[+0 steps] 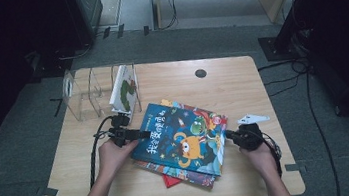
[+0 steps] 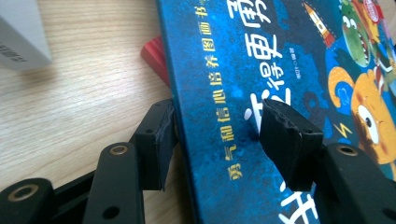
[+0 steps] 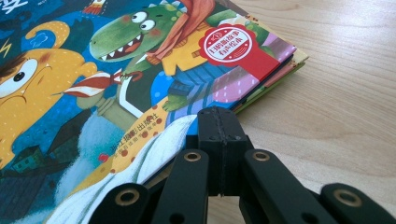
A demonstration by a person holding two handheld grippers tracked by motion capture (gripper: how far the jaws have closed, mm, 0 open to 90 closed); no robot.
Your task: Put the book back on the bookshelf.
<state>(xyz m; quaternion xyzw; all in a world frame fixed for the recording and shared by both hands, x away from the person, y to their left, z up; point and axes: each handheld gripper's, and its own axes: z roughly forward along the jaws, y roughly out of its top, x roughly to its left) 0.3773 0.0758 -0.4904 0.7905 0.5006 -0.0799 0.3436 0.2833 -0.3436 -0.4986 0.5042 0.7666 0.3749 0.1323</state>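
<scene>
High view: the blue picture book [image 1: 180, 137] lies on top of a small stack of books [image 1: 192, 175] near the middle of the wooden surface [image 1: 242, 89], with a clear acrylic book rack [image 1: 86, 93] at the far left holding one upright white book [image 1: 124, 89]. The left hand-held gripper [image 1: 136, 134] meets the blue book's left edge; the right hand-held gripper [image 1: 228, 134] sits at its right edge. The step in hand appears to be taking the top book off the stack, probably for the rack. To do it well, seat one pad fully under the cover edge before closing, so that only the top book is taken and not the one beneath. Left gripper view: the left hand-held gripper [image 2: 219, 135] has its jaws spread, straddling the book's spine edge [image 2: 182, 140]; one pad [image 2: 156, 140] lies just beside and below the edge against the surface, the other pad [image 2: 285, 135] rests over the blue cover. Whether the pads press yet cannot be told with certainty; a gap seems to remain. Right gripper view: the right hand-held gripper [image 3: 219, 122] has its jaws pressed together with nothing between them, its tip touching or just beside the lower corner of the blue book [image 3: 116, 84], likely steadying it against sliding. Keep that tip planted while the left side closes.
</scene>
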